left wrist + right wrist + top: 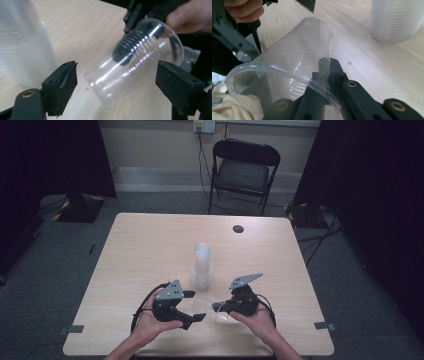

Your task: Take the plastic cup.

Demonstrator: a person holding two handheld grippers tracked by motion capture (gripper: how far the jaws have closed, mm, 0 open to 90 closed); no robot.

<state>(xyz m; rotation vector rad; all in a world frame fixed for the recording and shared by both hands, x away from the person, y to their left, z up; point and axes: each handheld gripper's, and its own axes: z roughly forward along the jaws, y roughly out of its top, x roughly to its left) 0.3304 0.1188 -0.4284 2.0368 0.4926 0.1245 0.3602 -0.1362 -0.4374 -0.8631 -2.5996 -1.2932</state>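
The right gripper [218, 307] pinches the clear cup [132, 60] by its rim, one jaw seemingly inside; the left gripper [196, 306] gapes apart.

Left gripper [196, 306]: jaws apart, aimed at right gripper [220, 307]. Clear plastic cup [206, 309]: on its side between the two, its rim at the right gripper. Stack of cups [202, 266]: upright, just beyond both grippers. Table [140, 250]. Folding chair [243, 172]: well beyond.
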